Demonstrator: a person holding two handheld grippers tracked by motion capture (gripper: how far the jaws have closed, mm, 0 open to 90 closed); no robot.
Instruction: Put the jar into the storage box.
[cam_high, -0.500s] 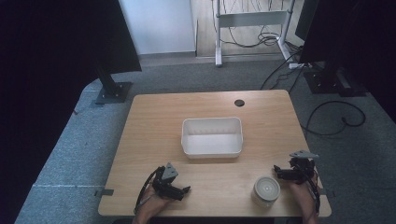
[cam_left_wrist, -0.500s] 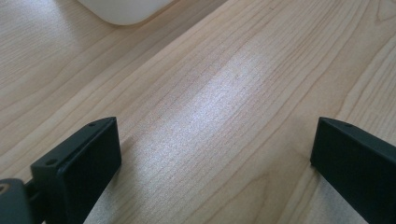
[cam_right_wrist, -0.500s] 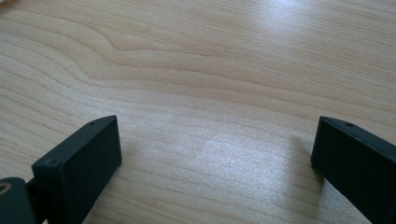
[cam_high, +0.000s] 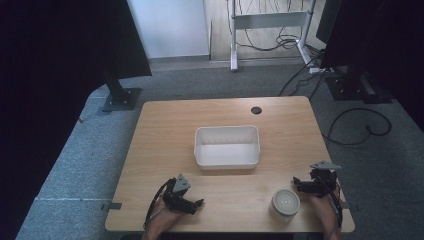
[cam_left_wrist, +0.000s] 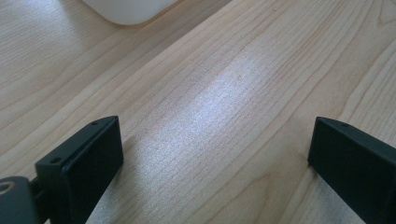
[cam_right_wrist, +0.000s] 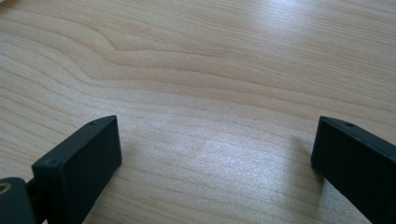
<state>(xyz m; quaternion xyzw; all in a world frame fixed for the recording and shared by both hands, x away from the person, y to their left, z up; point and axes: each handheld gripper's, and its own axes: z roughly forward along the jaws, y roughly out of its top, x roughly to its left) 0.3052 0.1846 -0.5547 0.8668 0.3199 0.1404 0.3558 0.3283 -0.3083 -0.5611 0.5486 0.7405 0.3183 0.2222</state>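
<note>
A white rectangular bin (cam_high: 227, 145) stands empty at the middle of the wooden table (cam_high: 165, 130). A round white container (cam_high: 285, 202) sits near the front edge at the right. My left gripper (cam_high: 196, 205) rests low on the table at the front left, pointing right. In the left gripper view it is open (cam_left_wrist: 217, 140) over bare wood, with a corner of the bin (cam_left_wrist: 126, 9) at the top. My right gripper (cam_high: 298, 185) lies just right of and behind the round container, pointing left. The right gripper view shows it open (cam_right_wrist: 217, 140) with only wood between the jaws.
A dark cable hole (cam_high: 256, 110) marks the table's far edge. Black stands (cam_high: 120, 95) and loose cables (cam_high: 360, 125) lie on the grey carpet around the table. Bare wood surrounds the bin on the left and far sides.
</note>
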